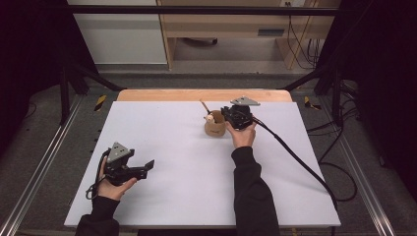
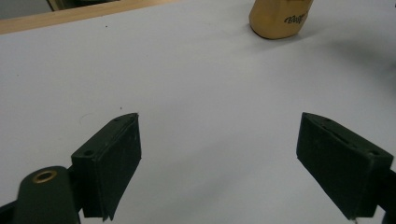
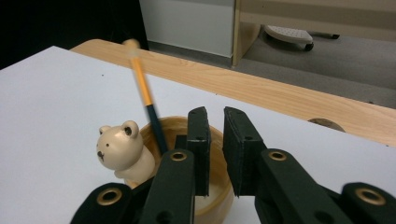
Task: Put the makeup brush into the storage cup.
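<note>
Now your desk (image 1: 162, 196) carries the bear cup (image 1: 215, 125) near its far edge; your right hand-held gripper (image 3: 214, 149), jaws nearly closed and empty, sits over its rim beside the pencil (image 3: 145, 100), your left hand-held gripper (image 2: 219, 154) wide open, well apart

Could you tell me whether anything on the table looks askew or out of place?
Nothing is spilled or damaged. The pencil leans at a slant in the upright bear cup, and the right gripper sits over the cup's rim with its jaws nearly together.
</note>
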Demonstrator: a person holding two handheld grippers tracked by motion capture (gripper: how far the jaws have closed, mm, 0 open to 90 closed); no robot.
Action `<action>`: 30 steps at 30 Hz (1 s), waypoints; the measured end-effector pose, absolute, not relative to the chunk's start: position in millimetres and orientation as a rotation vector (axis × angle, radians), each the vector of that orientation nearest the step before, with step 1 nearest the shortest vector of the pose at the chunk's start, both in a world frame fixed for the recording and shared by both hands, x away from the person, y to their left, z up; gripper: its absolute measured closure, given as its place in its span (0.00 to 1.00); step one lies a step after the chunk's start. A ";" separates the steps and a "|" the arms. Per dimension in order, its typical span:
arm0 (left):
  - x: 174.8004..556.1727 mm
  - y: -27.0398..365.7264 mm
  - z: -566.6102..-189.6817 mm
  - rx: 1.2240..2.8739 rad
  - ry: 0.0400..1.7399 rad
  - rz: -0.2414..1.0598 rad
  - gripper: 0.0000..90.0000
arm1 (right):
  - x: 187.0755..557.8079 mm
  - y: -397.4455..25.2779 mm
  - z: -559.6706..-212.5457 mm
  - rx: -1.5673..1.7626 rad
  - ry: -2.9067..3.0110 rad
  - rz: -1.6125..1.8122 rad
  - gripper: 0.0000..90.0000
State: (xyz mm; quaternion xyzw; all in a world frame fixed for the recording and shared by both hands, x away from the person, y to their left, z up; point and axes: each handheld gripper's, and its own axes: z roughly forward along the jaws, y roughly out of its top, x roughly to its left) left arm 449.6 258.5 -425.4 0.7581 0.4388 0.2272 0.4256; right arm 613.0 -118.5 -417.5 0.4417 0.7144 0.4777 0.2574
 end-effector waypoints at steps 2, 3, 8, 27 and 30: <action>449.8 258.5 -425.5 1.896 1.098 0.567 0.15 | 608.5 -122.0 -413.4 1.197 1.938 1.307 0.86; 449.8 258.4 -425.6 1.896 1.099 0.568 0.15 | 606.7 -123.2 -412.1 1.194 1.945 1.306 0.84; 450.0 258.3 -425.7 1.896 1.100 0.567 0.15 | 590.5 -128.6 -404.2 1.169 1.962 1.296 0.74; 450.4 257.8 -426.7 1.895 1.105 0.573 0.14 | 521.9 -159.5 -395.7 1.111 1.988 1.269 0.22; 450.5 257.8 -427.0 1.894 1.105 0.575 0.14 | 514.4 -166.5 -395.5 1.118 1.980 1.273 0.16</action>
